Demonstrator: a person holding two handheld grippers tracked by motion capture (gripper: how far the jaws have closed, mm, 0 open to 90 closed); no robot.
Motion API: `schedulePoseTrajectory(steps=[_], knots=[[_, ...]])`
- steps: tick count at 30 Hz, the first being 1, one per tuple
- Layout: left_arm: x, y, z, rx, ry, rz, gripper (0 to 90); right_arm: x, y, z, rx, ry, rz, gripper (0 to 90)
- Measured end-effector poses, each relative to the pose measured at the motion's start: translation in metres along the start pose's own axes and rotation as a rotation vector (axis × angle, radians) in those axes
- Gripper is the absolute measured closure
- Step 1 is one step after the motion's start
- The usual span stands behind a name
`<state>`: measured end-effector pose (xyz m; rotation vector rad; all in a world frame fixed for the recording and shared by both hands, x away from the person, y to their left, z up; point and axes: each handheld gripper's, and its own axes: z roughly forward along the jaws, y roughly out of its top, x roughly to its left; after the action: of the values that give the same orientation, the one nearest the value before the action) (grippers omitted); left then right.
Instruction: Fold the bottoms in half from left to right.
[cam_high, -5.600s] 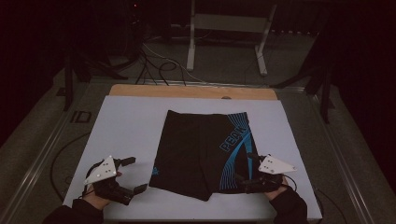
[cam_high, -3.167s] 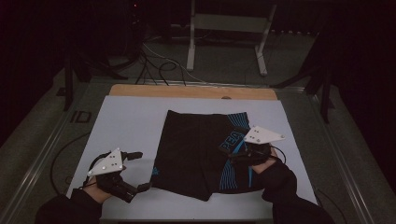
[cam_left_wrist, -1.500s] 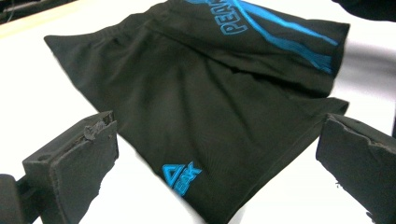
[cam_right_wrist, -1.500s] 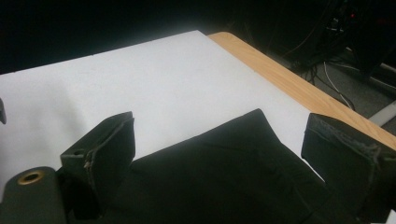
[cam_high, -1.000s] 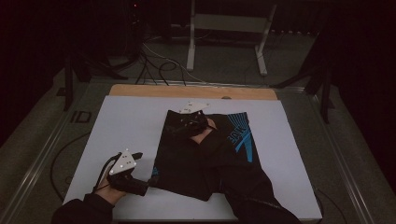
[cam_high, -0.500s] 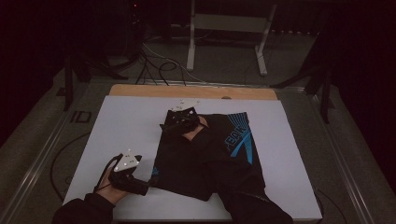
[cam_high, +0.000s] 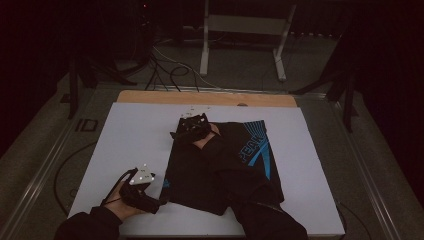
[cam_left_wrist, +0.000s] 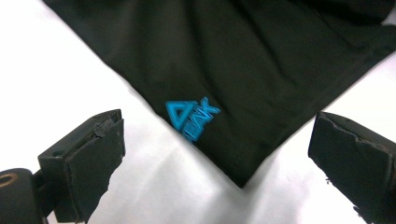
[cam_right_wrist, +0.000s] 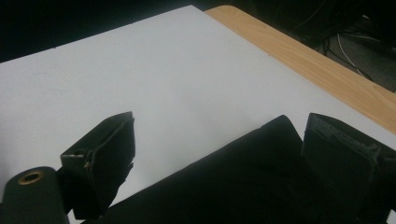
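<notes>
A pair of black shorts (cam_high: 187, 172) with a blue pattern (cam_high: 255, 147) lies flat on the white table top (cam_high: 130, 130). My right gripper (cam_high: 192, 127) reaches across to the shorts' far left corner. In the right gripper view it (cam_right_wrist: 222, 135) stands open, with the black cloth corner (cam_right_wrist: 275, 135) between the jaws. My left gripper (cam_high: 145, 182) sits at the near left corner. In the left gripper view it (cam_left_wrist: 217, 140) is open, and the cloth corner (cam_left_wrist: 233, 56) with a small blue logo (cam_left_wrist: 191, 116) lies between the jaws.
A wooden strip (cam_high: 210, 98) runs along the table's far edge. Beyond it, cables (cam_high: 170, 70) and a metal stand (cam_high: 245, 25) are on the floor. The person's right forearm (cam_high: 225, 155) lies over the shorts. Bare white surface lies left of the shorts.
My right gripper has travelled from the shorts' near right corner across to their far left corner. My left gripper has edged right toward the near left corner.
</notes>
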<state>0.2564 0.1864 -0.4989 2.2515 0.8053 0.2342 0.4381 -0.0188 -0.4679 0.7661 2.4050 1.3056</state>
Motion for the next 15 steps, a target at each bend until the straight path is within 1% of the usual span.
schedulePoseTrajectory(steps=[3,4,6,7,8,9,11,12,13,14,15], knots=[[-0.001,0.0,0.001,0.012,-0.002,0.0,6.8,0.0,-0.001,0.002,0.006,-0.002,0.001,9.9],[-0.001,0.0,0.002,0.024,0.004,0.001,6.8,0.0,-0.001,0.004,0.009,-0.001,0.006,9.9],[-0.001,-0.001,0.002,0.025,0.004,0.0,11.8,-0.001,-0.002,0.007,0.01,-0.001,0.009,10.0],[-0.001,-0.001,0.003,0.034,0.003,0.002,14.8,-0.001,-0.002,0.008,0.012,0.001,0.01,10.0],[-0.001,-0.002,0.003,0.037,0.002,0.001,15.1,-0.001,-0.002,0.01,0.012,0.001,0.015,10.0],[0.0,-0.002,0.003,0.051,-0.004,0.004,15.3,-0.001,-0.002,0.011,0.012,0.001,0.016,10.0],[0.0,-0.003,0.005,0.065,-0.027,0.012,17.9,-0.002,-0.003,0.013,0.015,0.0,0.017,10.0],[-0.001,-0.004,0.005,0.063,-0.024,0.01,19.7,-0.002,-0.003,0.014,0.019,-0.001,0.018,10.0],[0.0,-0.004,0.005,0.061,-0.033,0.009,21.5,-0.002,-0.003,0.015,0.019,0.001,0.021,10.0],[0.0,-0.004,0.005,0.061,-0.033,0.009,24.3,-0.002,-0.003,0.015,0.019,0.001,0.021,10.0],[0.0,-0.004,0.005,0.061,-0.033,0.009,24.3,-0.002,-0.003,0.016,0.019,-0.001,0.02,10.0]])
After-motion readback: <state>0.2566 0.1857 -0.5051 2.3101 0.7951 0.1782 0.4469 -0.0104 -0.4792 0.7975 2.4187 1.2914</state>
